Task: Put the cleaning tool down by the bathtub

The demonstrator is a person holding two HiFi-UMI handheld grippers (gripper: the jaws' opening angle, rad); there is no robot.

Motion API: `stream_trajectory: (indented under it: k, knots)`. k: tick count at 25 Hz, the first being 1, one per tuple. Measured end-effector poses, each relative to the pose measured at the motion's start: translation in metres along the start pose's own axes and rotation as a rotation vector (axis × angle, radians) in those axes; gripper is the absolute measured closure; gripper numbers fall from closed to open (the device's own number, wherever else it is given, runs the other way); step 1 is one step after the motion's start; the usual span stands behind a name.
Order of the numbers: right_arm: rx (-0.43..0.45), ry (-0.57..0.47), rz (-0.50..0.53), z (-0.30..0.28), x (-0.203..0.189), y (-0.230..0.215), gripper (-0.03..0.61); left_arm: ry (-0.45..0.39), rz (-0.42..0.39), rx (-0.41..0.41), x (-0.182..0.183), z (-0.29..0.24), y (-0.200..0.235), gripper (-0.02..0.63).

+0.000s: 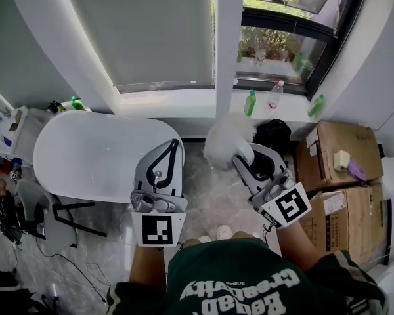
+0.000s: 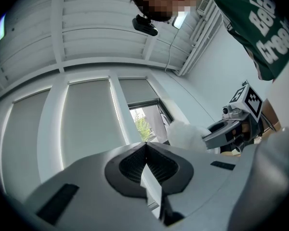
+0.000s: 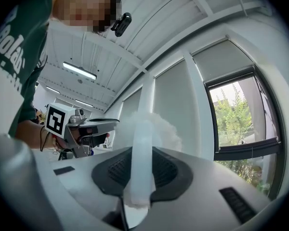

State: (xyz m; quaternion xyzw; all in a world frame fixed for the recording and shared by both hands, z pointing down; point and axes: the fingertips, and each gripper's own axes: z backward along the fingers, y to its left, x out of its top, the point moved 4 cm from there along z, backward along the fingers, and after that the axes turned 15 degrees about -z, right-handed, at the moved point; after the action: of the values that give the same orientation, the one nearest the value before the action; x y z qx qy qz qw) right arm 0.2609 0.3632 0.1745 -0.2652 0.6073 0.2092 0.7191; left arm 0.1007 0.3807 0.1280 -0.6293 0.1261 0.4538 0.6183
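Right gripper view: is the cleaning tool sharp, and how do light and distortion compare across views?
Right gripper view: heavy fisheye, dark corners; the cleaning tool shows a sharp handle and a soft-edged fluffy head beside a bright window. Left gripper view: same fisheye, blinds evenly backlit. Head view: soft daylight, the bathtub evenly bright, edges bowed.

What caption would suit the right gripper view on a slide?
The right hand-held gripper grips a fluffy white duster by its pale handle, window with greenery behind.
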Motion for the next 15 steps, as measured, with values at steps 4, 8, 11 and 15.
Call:
stream_trajectory:
  k: [4,8,11,15]
  knots:
    - [0.006,-0.013,-0.008,0.007,0.000,-0.015,0.486,0.025,-0.039,-0.004,0.002,-0.009,-0.009,0.607]
    - [0.008,-0.026,-0.027,0.014,0.001,-0.029,0.486,0.033,-0.040,0.012,0.005,-0.017,-0.015,0.607]
    - [0.013,-0.027,-0.047,0.018,-0.001,-0.036,0.486,0.033,-0.045,0.017,0.008,-0.022,-0.019,0.607]
    - [0.023,-0.024,-0.063,0.023,-0.005,-0.041,0.486,0.059,-0.053,0.020,0.009,-0.023,-0.025,0.607]
